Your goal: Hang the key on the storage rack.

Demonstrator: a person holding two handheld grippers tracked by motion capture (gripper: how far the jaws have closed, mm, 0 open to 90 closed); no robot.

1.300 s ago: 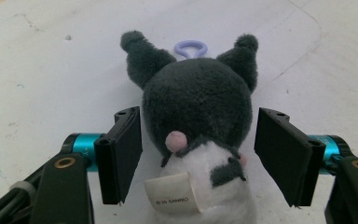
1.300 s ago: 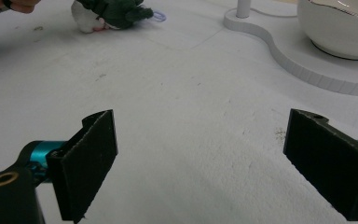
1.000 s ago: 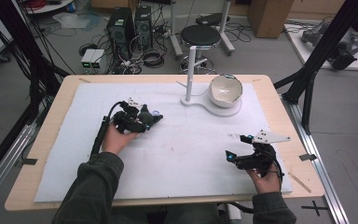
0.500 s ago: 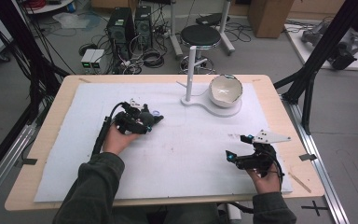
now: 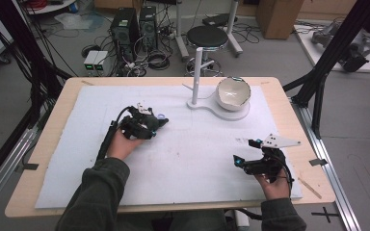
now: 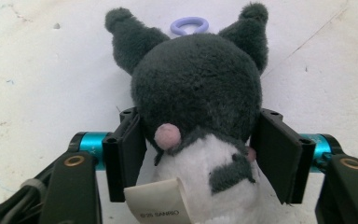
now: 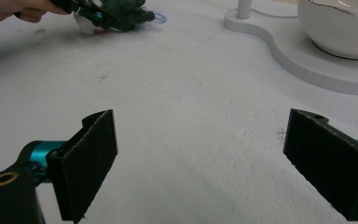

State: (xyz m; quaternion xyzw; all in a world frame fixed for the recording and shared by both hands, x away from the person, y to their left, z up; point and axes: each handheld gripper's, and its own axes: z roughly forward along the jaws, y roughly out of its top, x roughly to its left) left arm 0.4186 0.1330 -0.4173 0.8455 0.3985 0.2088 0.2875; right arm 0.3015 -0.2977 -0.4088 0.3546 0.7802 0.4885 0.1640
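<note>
The left claw (image 6: pixel 198 154) is closing on a plush toy (image 6: pixel 200 107), and its jaws have just been narrowing: both pads are now sitting against the sides of the toy's dark head, with the white body and paper tag hanging toward the hand. The toy is lying on the white mat toward the left side of the counter (image 5: pixel 53 120), its long axis running straight away from the claw, ears and lilac loop (image 6: pixel 189 24) pointing outward. So the left hand (image 5: pixel 120 144) is by far the nearer one. The right claw (image 7: pixel 200 163) is resting near the front right corner, jaws standing wide with nothing between them, well apart from the toy. Farther off, toward the back edge, a white bowl (image 5: pixel 233 92) is sitting on a stand (image 5: pixel 197 72).
</note>
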